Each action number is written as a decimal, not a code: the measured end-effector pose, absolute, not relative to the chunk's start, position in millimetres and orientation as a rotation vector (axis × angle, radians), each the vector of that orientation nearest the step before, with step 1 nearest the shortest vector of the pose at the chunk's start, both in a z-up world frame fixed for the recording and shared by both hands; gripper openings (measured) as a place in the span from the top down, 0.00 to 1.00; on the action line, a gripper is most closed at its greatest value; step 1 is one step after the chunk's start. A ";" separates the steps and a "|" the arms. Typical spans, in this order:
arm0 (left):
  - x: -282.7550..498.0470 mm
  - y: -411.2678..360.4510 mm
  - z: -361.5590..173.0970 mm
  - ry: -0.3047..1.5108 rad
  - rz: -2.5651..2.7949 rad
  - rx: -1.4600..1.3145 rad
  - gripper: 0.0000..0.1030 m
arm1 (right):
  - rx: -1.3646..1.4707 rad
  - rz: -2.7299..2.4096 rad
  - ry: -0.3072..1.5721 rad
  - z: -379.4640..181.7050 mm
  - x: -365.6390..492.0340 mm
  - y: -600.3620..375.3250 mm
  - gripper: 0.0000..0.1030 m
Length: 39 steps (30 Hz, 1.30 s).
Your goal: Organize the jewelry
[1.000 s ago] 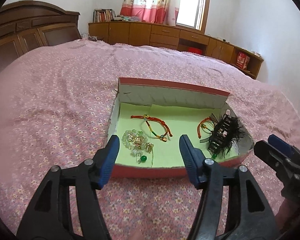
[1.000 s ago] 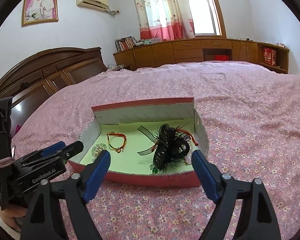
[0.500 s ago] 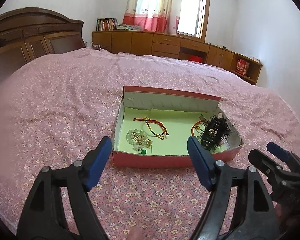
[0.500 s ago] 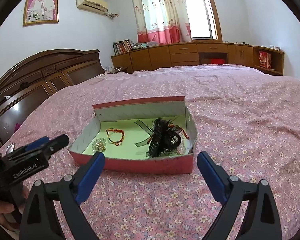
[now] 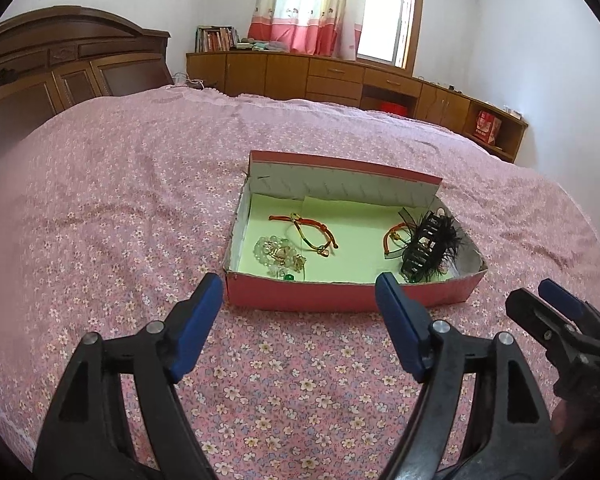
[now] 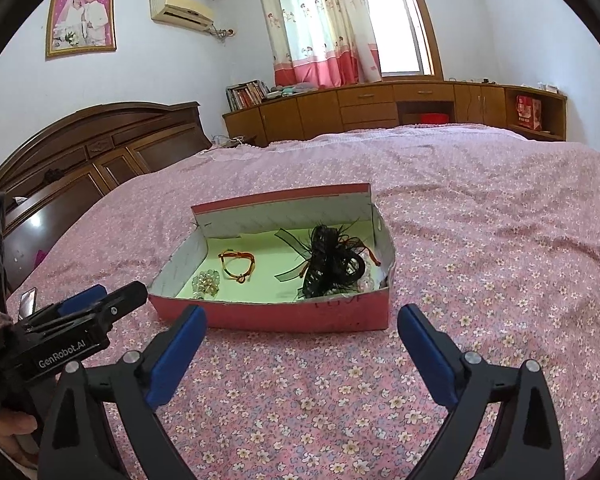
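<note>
Grippers farther back — beads perhaps tangled

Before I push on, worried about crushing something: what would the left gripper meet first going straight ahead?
Probably the box's near red wall, though the left gripper, open and empty, might meet the bedspread first.

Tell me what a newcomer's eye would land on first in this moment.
The open red box with its lime-green lining, mid-bed on the pink floral bedspread. Inside, a black feathered hair claw fills the right end, a red cord bracelet lies near the middle, and a clear bead cluster lies front left. Both grippers, left and right, hang open before it.
</note>
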<state>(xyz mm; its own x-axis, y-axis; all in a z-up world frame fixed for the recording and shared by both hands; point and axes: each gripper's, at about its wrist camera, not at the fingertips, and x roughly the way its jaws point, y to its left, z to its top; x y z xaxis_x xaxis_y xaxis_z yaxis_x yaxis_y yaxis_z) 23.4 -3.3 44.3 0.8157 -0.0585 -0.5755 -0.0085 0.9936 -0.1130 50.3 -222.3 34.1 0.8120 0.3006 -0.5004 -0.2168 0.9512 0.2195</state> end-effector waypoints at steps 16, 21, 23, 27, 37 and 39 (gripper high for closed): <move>22.7 -0.5 43.8 0.614 -0.017 -0.114 0.31 | 0.156 0.278 0.559 34.4 49.0 -222.0 0.05; 23.2 -1.2 43.3 0.616 -0.019 -0.111 0.31 | 0.157 0.278 0.560 34.0 49.1 -221.9 0.05; 23.4 -1.3 43.0 0.616 -0.019 -0.112 0.31 | 0.156 0.278 0.564 33.1 49.2 -221.3 0.05; 23.7 -2.2 42.6 0.616 -0.021 -0.109 0.31 | 0.159 0.280 0.566 31.9 48.9 -220.7 0.05; 23.4 -2.8 42.6 0.616 -0.023 -0.110 0.31 | 0.160 0.280 0.567 31.6 49.2 -220.7 0.05; 23.5 -2.8 42.6 0.616 -0.023 -0.110 0.31 | 0.159 0.279 0.567 31.6 49.5 -221.2 0.05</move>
<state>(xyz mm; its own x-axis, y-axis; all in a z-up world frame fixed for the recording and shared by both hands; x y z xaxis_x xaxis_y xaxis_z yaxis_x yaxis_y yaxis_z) 23.5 -2.8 42.6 0.8159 -0.0546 -0.5756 -0.0111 0.9939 -0.1100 49.5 -221.2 31.6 0.8074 0.3030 -0.5063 -0.2163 0.9503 0.2239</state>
